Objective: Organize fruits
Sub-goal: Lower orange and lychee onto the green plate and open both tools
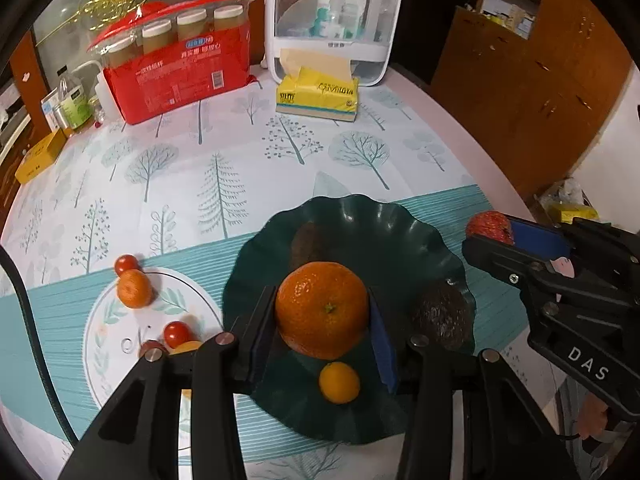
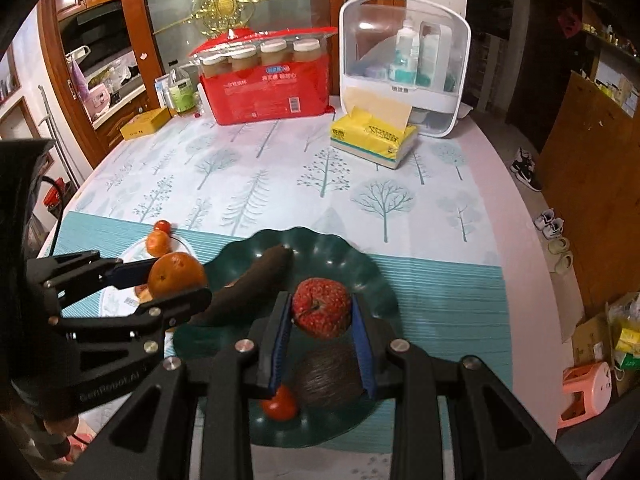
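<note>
While both fingers grip fruit, left gripper [image 1: 322, 312] orange [image 1: 322, 310], right gripper [image 2: 321, 312] apple [image 2: 321, 307], above green plate [image 1: 420, 248].

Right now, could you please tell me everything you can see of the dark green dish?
The dark green dish is glossy, plastic-looking, with a wavy scalloped rim. It sits flat on the teal-striped tablecloth, beside a white plate. It holds two avocados, a long brown fruit, a small orange fruit and a tomato.
</note>
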